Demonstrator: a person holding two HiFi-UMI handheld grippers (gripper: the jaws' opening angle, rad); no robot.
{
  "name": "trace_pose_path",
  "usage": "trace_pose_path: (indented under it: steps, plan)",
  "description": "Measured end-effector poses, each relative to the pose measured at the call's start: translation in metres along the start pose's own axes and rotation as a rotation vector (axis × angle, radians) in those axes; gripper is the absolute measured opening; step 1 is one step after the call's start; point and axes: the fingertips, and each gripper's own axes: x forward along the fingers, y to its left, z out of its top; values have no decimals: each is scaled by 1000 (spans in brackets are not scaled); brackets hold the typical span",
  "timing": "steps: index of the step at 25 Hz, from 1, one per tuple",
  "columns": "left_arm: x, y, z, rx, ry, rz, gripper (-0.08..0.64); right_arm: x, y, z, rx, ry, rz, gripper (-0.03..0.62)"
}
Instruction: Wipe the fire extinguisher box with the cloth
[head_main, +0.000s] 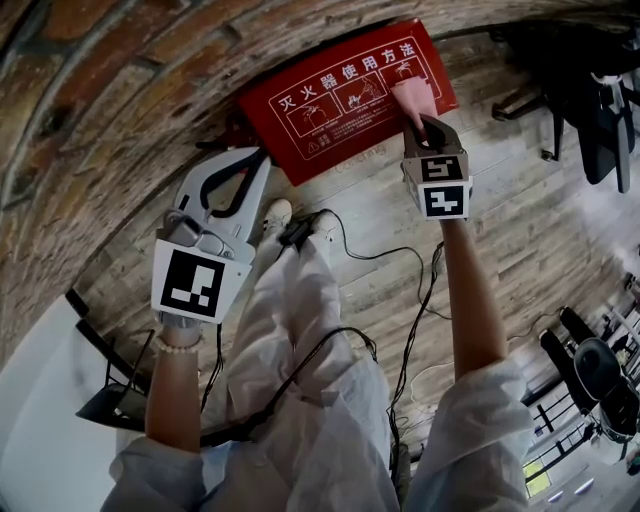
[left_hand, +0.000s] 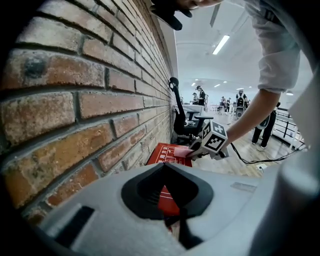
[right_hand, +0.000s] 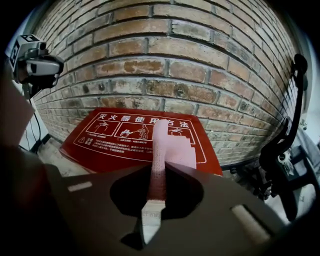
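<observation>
Nearest the head camera were the person's white trousers (head_main: 300, 340) and two forearms (head_main: 470, 300), pointing down toward the wood floor (head_main: 540, 240). At the left, the brick wall (head_main: 110, 130) ran along the floor's edge. The left gripper (head_main: 258, 155) hung above the floor just short of the box's left end, not touching it. Its jaws were closed tip to tip with nothing between them. Through the loop behind the tips, its own view showed only a strip of the red box. A white shoe (head_main: 277, 213) stood just below that gripper, and a black cable (head_main: 385, 255) ran from beside it across the boards to the right.

The box (head_main: 330, 105) was flat and red, printed with white characters and pictograms. It lay on the floor against the foot of the wall. Toward its right end was the pink cloth (head_main: 413, 98), resting on the printed top face. The right gripper (head_main: 421, 124) had its jaws clamped on the cloth's near edge. The folded cloth stood up between the jaws and spread out onto the box beyond the tips. Right of the box, black chairs (head_main: 590, 100) stood on the floor near the wall.
</observation>
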Motion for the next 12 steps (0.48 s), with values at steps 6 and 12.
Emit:
trace_pose_path:
  steps: [6,12]
  plan:
    - [-4,2,-1,-4,-8,1,-2,-1,39,6,-3,-31,52,20]
    - [-9,6,-4,-6,-11,6,-2,-2,83,10,-6,-54,123,20]
